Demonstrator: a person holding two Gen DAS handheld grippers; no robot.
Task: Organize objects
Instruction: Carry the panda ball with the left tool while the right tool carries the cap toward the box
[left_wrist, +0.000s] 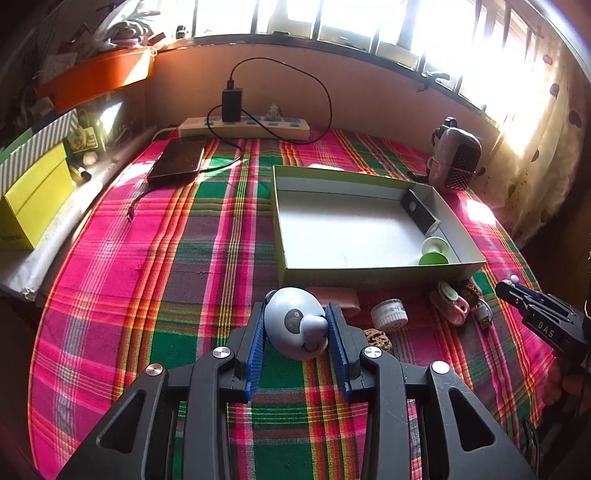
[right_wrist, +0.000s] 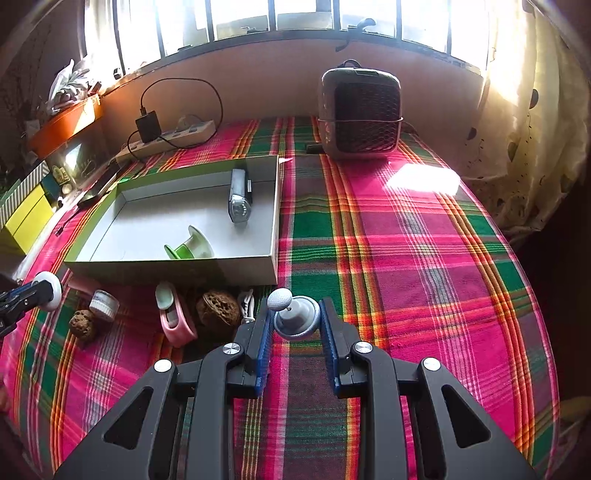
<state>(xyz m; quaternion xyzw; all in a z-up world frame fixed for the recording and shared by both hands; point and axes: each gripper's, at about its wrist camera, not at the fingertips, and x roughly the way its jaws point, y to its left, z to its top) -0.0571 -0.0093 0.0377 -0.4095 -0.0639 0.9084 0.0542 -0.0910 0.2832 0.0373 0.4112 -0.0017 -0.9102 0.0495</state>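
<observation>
My left gripper (left_wrist: 295, 325) is shut on a grey-blue round toy with a face (left_wrist: 295, 323), held just in front of the open cardboard box (left_wrist: 373, 271). The box holds a green-and-white spool (left_wrist: 434, 251) and a dark silver device (left_wrist: 419, 212). My right gripper (right_wrist: 295, 314) is shut on a small grey knob piece with a white ball top (right_wrist: 295, 314), right of the box's (right_wrist: 177, 267) near corner. On the plaid cloth before the box lie a small white jar (right_wrist: 103, 301), a pink clip-like object (right_wrist: 175, 317) and two brown walnut-like lumps (right_wrist: 218, 310).
A grey mesh-front speaker (right_wrist: 360, 114) stands at the back. A power strip with a charger (left_wrist: 243, 127) and a dark phone (left_wrist: 179, 160) lie at the back left. Yellow boxes (left_wrist: 35, 199) and an orange tray (left_wrist: 99, 75) line the left edge.
</observation>
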